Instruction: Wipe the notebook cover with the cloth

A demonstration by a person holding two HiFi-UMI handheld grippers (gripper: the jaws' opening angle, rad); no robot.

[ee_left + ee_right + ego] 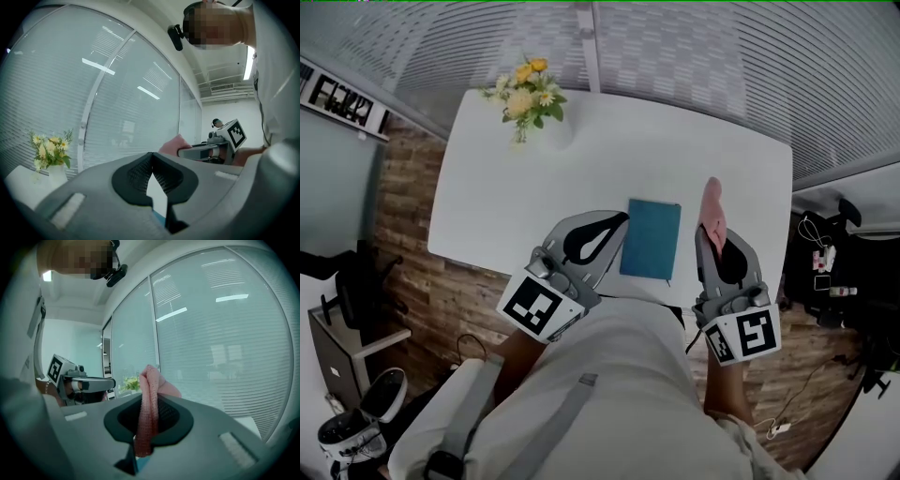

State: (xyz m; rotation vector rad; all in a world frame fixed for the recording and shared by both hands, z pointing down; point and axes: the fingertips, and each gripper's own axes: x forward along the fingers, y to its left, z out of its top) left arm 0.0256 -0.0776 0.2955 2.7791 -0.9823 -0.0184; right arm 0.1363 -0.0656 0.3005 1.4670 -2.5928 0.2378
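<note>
A teal notebook lies shut on the white table, near its front edge. My left gripper is just left of the notebook's near corner. It is shut with nothing in it, and in the left gripper view the fingertips touch. My right gripper is to the right of the notebook, shut on a pink cloth that sticks up past the jaws. In the right gripper view the cloth hangs folded between the pads. Both grippers are held off the table and tilted up.
A white vase of yellow flowers stands at the table's far left corner. Window blinds run behind the table. Brick-pattern floor shows on the left, and bags and cables lie on the right.
</note>
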